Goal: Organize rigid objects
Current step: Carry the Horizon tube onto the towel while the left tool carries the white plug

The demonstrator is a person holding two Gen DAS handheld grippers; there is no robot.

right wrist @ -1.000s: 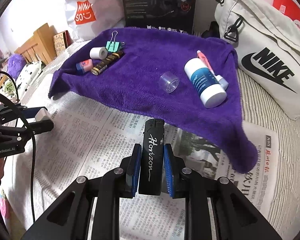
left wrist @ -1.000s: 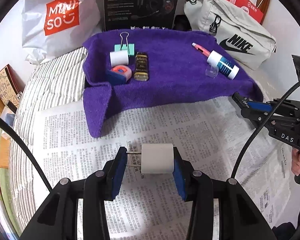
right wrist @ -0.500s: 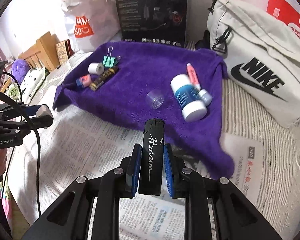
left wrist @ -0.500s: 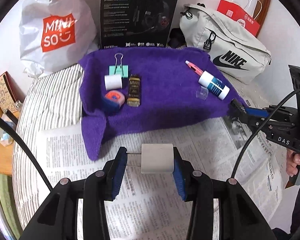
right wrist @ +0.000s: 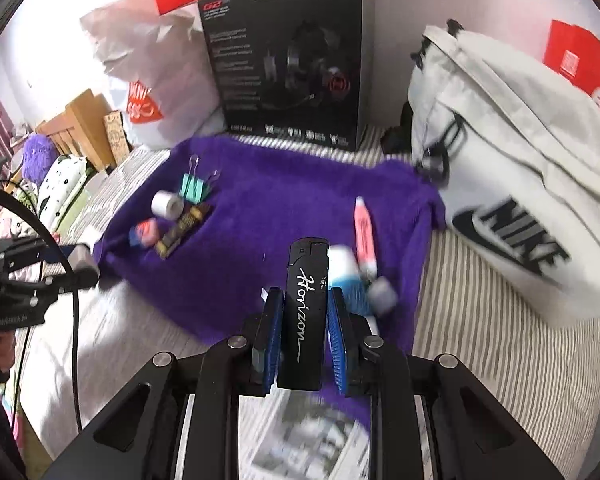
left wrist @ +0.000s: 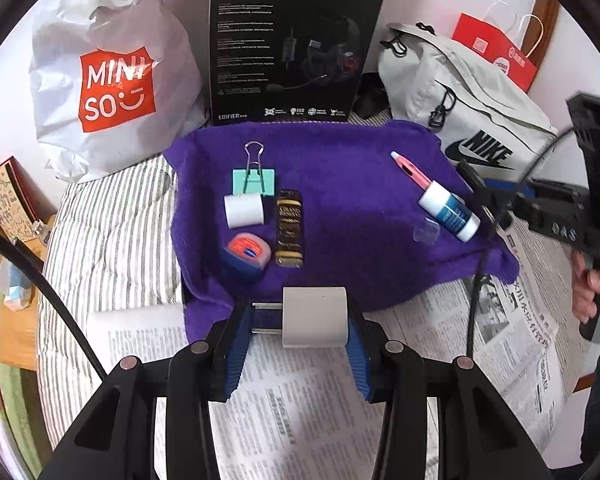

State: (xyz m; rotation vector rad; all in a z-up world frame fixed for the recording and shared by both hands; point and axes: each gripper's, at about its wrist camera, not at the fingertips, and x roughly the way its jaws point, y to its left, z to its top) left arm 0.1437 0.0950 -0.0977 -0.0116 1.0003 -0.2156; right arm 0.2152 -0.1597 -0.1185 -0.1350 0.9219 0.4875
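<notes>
The left gripper (left wrist: pixel 298 322) pinches a white charger (left wrist: pixel 314 317) at 6 o'clock, while the right gripper (right wrist: pixel 304 334) clamps a black lighter (right wrist: pixel 305 312) upright, both pitched downward.

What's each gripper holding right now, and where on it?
Left gripper: white plug adapter, clamped end to end, prong tips against one pad. Right gripper: black Horizon lighter, pinched across its lower sides.

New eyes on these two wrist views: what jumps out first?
The purple towel in mid-scene, with small items in two clusters: binder clip, white roll and chocolate bar on its left, glue bottle and pink pen on its right. Up close, the left gripper clamps a white charger plug, and the right gripper clamps a black Horizon lighter.
</notes>
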